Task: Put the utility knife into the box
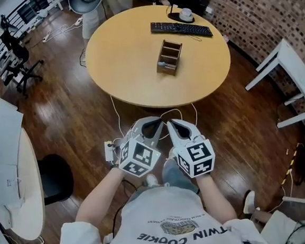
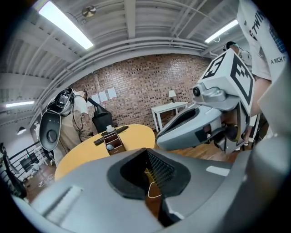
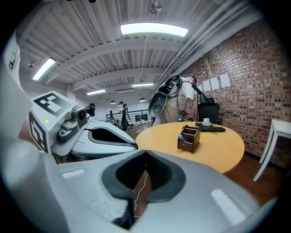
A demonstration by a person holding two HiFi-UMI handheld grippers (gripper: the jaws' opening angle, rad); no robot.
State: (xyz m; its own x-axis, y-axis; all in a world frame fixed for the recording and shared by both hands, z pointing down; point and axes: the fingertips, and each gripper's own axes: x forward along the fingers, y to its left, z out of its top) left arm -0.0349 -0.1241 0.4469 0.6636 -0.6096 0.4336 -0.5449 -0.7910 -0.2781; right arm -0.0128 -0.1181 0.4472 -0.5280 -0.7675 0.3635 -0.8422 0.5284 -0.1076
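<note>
A wooden box [image 1: 169, 58] with open compartments stands on the round yellow table [image 1: 132, 67]. A grey-blue thing [image 1: 161, 65] sticks out of its near compartment; I cannot tell whether it is the utility knife. Both grippers hang over the wooden floor, close to the person's body and short of the table's near edge. My left gripper [image 1: 157, 125] is shut with nothing between its pads. My right gripper [image 1: 171, 124] sits beside it, tips almost touching, also shut and empty. The box [image 2: 112, 142] shows far ahead in the left gripper view, as does the box [image 3: 189, 138] in the right gripper view.
A black keyboard [image 1: 181, 29] and a white cup [image 1: 186, 15] lie at the table's far side. A white side table [image 1: 288, 62] stands to the right, a white desk [image 1: 11, 173] and a black stool [image 1: 56, 177] to the left. Thin cables [image 1: 121, 116] trail across the floor.
</note>
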